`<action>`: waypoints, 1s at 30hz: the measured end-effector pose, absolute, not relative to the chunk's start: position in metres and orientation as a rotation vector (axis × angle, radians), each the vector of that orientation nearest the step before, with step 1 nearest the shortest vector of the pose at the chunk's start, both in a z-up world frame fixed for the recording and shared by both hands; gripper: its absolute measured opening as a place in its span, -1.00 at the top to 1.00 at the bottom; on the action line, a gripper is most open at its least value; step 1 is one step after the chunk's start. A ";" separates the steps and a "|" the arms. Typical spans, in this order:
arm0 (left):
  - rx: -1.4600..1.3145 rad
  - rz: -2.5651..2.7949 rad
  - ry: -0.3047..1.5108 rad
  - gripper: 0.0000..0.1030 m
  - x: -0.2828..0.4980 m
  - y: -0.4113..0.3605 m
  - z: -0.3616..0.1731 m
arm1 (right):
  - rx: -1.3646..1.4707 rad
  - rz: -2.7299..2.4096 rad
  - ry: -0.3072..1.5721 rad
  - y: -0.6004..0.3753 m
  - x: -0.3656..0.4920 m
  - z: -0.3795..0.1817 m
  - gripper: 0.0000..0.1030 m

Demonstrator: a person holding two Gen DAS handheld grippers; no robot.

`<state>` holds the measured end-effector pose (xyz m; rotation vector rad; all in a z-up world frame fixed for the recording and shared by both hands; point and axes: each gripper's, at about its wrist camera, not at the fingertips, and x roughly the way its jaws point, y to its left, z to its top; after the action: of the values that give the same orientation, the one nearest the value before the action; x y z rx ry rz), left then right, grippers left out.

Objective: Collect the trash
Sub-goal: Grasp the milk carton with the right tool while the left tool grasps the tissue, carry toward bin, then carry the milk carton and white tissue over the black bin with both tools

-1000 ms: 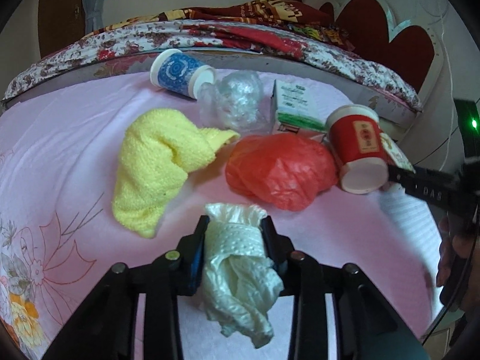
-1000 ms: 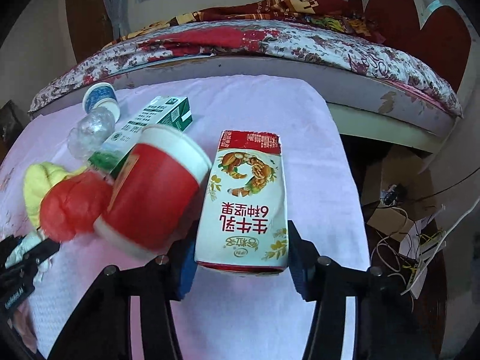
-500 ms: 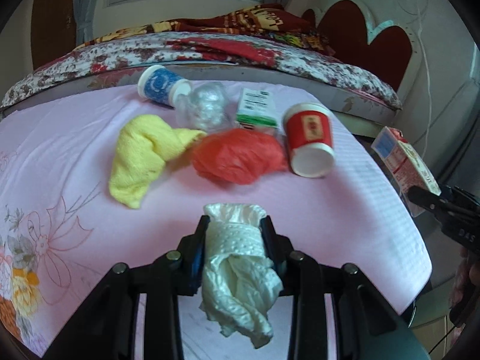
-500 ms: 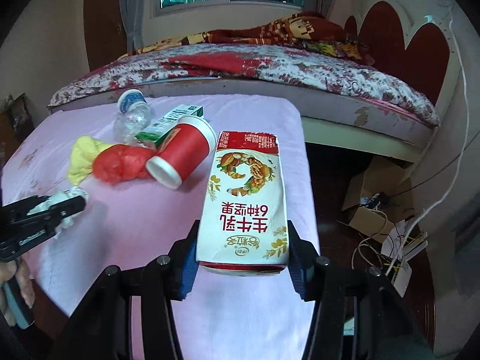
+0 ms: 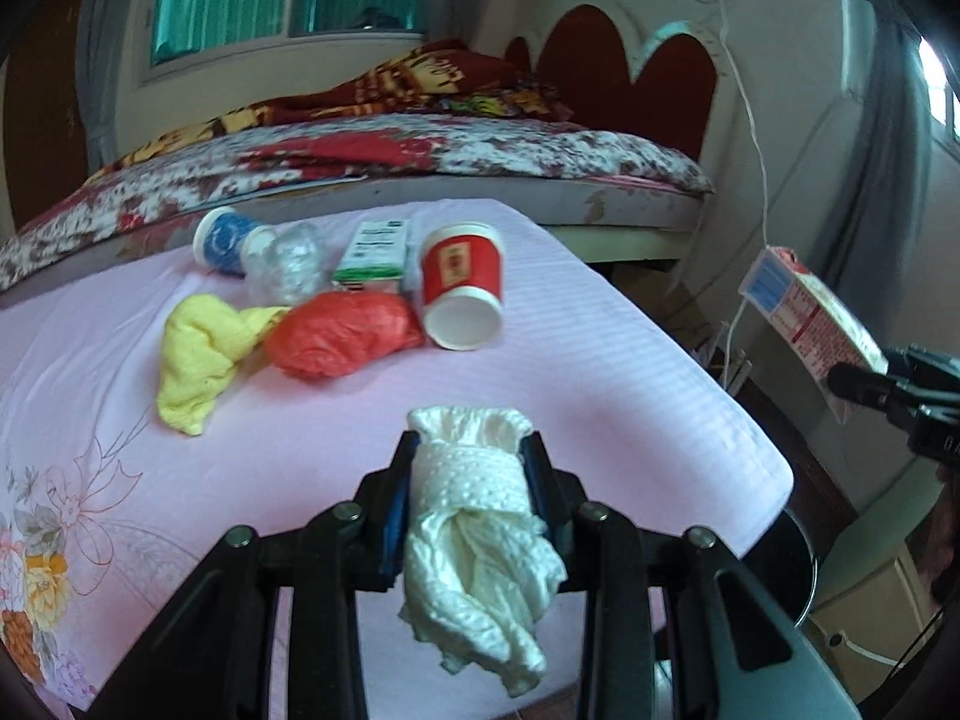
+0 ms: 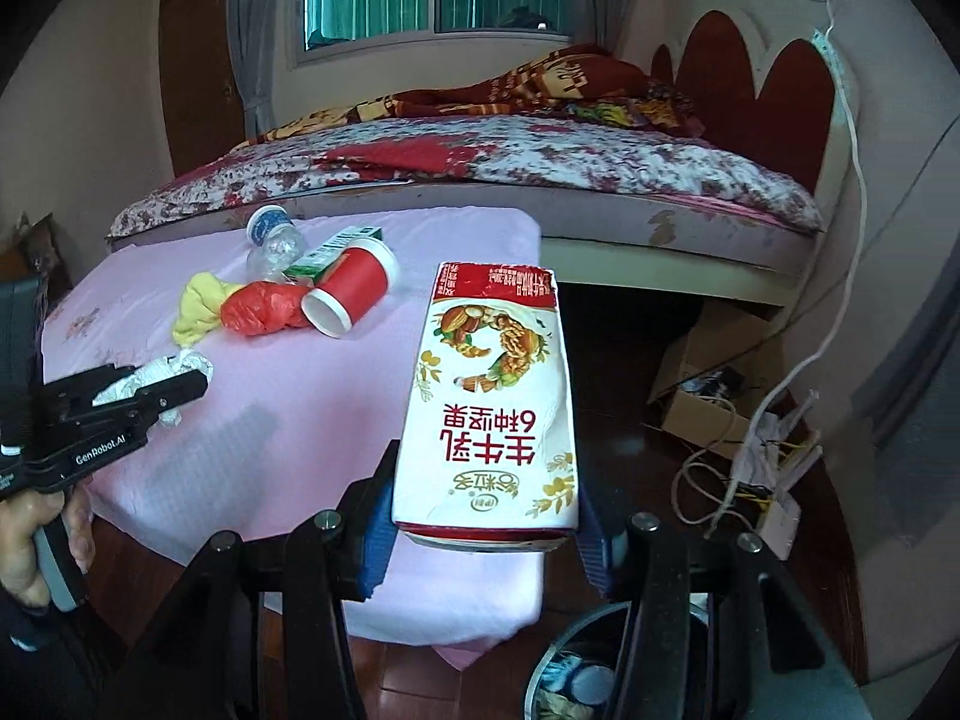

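Observation:
My left gripper [image 5: 471, 450] is shut on a crumpled white tissue [image 5: 474, 516] and holds it above the near part of the pink-clothed table [image 5: 600, 372]. My right gripper [image 6: 485, 480] is shut on a red-and-white milk carton [image 6: 489, 396], held off the table's right corner above a round bin [image 6: 558, 642]. Lying on the table are a red paper cup [image 5: 462, 282] on its side, a red plastic bag [image 5: 342, 336], a yellow cloth [image 5: 198, 354], a green-and-white carton [image 5: 375, 252], a crushed clear bottle [image 5: 288, 264] and a blue-and-white cup [image 5: 222, 237].
A bed [image 6: 510, 168] with a floral cover runs behind the table. On the floor to the right are a cardboard box [image 6: 708, 384], loose cables [image 6: 738, 468] and a white cord hanging down the wall. A hand [image 6: 36, 534] grips the left tool.
Both grippers have drawn back and up from the table with their loads. The right one carried the milk carton off the table's right edge to above the bin.

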<state>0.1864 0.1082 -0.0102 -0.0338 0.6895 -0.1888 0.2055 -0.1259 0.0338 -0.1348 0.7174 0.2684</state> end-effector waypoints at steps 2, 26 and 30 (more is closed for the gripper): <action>-0.021 -0.205 0.684 0.34 0.181 0.101 -0.008 | -0.136 0.257 0.714 -0.136 0.196 0.035 -0.03; 0.070 -0.475 0.727 0.34 0.144 -0.059 -0.015 | -0.042 0.116 0.744 -0.270 0.135 0.019 -0.03; 0.091 -0.516 0.736 0.34 0.141 -0.080 -0.018 | -0.035 0.097 0.761 -0.286 0.127 0.009 -0.03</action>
<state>0.1413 -0.0801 -0.0180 0.0906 0.7359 -0.5164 0.1267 -0.2856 0.0090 -0.0352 0.7609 0.0969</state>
